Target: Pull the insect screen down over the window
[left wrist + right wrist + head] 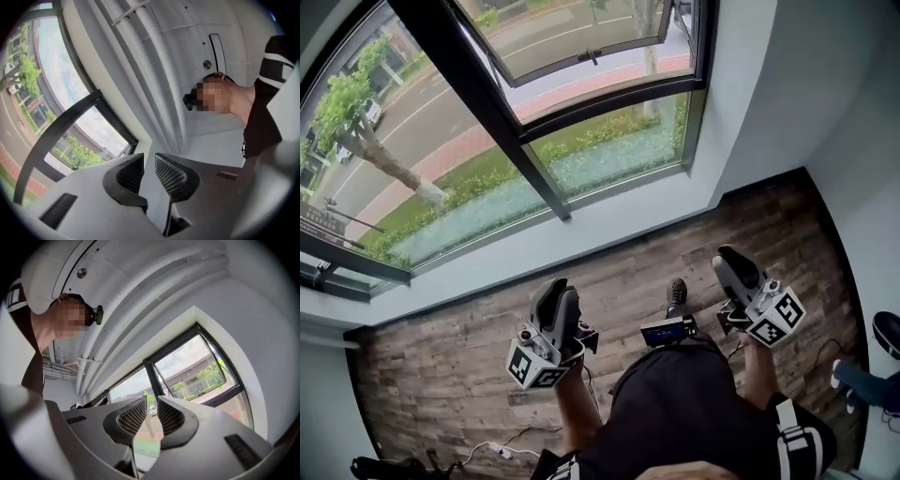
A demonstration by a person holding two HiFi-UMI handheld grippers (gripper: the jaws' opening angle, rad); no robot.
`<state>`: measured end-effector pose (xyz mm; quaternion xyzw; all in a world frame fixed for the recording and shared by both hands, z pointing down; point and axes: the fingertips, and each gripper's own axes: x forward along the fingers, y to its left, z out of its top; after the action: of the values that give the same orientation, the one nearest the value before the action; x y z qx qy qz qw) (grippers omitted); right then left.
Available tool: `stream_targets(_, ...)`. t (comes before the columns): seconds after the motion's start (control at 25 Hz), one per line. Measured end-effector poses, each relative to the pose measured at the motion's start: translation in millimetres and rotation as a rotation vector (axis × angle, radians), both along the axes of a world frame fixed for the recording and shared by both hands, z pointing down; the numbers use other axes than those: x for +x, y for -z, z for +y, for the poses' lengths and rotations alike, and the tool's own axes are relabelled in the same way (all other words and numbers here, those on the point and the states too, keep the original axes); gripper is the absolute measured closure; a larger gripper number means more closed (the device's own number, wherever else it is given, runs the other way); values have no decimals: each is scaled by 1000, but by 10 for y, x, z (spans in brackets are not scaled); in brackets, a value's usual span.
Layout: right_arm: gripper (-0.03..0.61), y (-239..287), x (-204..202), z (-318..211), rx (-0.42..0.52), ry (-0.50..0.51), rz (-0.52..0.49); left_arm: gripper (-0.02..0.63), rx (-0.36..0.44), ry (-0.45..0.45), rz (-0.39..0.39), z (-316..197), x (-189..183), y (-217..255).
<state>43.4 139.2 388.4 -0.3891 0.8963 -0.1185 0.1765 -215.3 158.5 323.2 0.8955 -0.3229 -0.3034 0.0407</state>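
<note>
The window (483, 98), black-framed, is being shown across the upper left of the head view, with one sash (581, 42) standing open outward at top centre. Both grippers are being held low in the frame over the wooden floor (459, 347), well apart from the window: the left gripper (555, 287) at lower centre-left, the right gripper (729, 254) at right of centre. Each gripper's jaws are being held slightly apart, released, with nothing between them. The screen itself cannot be made out.
</note>
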Motion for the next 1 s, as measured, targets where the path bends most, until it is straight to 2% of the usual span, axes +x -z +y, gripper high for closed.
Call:
stream_targets(0.2,508,-144,-130,-718,-41,77,-43,545,-21,100,-54,-428,-93,-27)
stream_targets(0.32,508,-133,-157,-1366,-44,123,-76,545,-9,165,-88,-879,-77,6)
stream_targets(0.4,508,-76,-128,-1704,-42,148,-76,539,-28,180,-106,-1185,15,-15)
stream_targets(0.6,508,86,77,-2359,-5,183,-20,384,-90,151,-129,-1864,404,-24)
stream_targets(0.72,508,67,276,-2753,5,187,-8,383,-128,147,-157,-2236,625,-63)
stream_targets(0.8,508,34,345,-3003,1,192,-13,383,-155,181,-228,-2515,702,-127)
stream_targets(0.88,508,32,359,-3166,0,196,-26,383,-155,233,-350,-2769,725,-178)
stream_targets(0.96,508,34,376,-3288,9,190,-21,383,-110,253,-444,-2988,748,-132)
stream_targets(1.0,508,27,395,-3354,14,183,-12,383,-78,259,-458,-3102,755,-62)
